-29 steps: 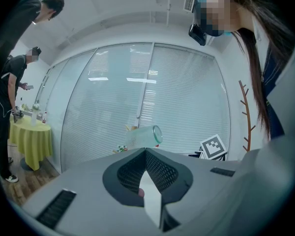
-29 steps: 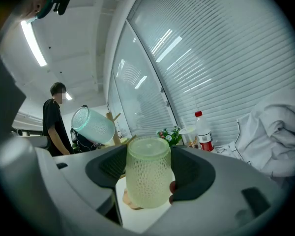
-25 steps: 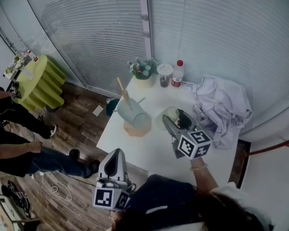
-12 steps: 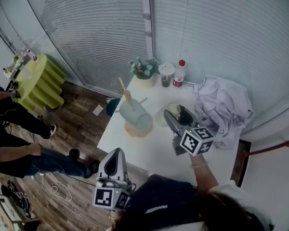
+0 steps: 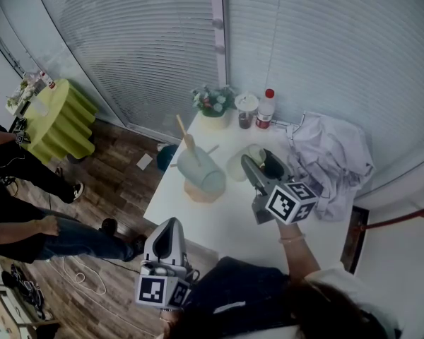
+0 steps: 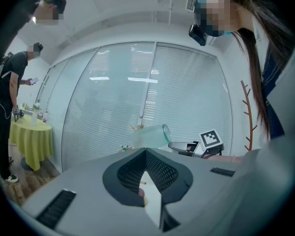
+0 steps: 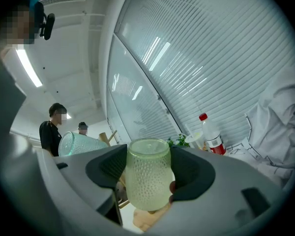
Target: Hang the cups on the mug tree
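Carrying step: right gripper [image 5: 260,167] clamps green dimpled cup [image 7: 146,178] over tabletop [image 5: 219,224], beside mug tree [image 5: 186,138] near its left edge; left gripper [image 5: 171,223] empty, jaws together; next, cup probably needs aligning with free peg [image 5: 209,147].

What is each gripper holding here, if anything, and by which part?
The right gripper holds the green dimpled cup, with its jaws clamped on the cup's opposite sides around mid-body. The left gripper is shut and empty.

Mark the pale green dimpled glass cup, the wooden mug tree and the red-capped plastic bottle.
Pale green dimpled glass cup [image 7: 146,176]: right gripper view, mid-body.
Wooden mug tree [image 5: 184,134]: head view, upper stem.
Red-capped plastic bottle [image 5: 266,112]: head view, body.
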The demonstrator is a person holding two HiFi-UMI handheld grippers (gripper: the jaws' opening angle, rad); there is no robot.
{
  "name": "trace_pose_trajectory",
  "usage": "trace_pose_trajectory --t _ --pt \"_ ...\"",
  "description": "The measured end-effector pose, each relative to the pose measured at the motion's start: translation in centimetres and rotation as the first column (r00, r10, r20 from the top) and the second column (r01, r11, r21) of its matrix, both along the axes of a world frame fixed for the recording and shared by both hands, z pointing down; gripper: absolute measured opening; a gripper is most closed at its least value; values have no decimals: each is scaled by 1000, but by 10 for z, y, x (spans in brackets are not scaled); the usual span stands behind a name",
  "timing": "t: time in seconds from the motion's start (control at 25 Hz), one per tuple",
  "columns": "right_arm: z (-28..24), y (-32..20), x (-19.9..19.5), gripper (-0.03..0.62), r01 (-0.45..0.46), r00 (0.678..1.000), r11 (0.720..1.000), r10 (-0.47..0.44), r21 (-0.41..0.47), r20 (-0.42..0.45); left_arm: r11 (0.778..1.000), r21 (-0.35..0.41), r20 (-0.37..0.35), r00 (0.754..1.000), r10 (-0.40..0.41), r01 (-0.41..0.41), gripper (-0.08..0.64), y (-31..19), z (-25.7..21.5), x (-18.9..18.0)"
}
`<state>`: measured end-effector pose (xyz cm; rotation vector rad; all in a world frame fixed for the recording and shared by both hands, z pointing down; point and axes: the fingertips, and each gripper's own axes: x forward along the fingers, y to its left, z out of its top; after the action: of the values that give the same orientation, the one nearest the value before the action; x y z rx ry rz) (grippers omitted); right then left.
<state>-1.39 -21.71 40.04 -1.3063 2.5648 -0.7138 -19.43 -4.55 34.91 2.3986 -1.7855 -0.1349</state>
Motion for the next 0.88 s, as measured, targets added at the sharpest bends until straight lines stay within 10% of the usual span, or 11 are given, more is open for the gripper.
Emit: trace_pose_trajectory --t 0.88 --pt "-22 -27 4 281 -21 980 1000 22 -5 199 999 -34 -9 1000 -26 26 -3 -6 11 -4"
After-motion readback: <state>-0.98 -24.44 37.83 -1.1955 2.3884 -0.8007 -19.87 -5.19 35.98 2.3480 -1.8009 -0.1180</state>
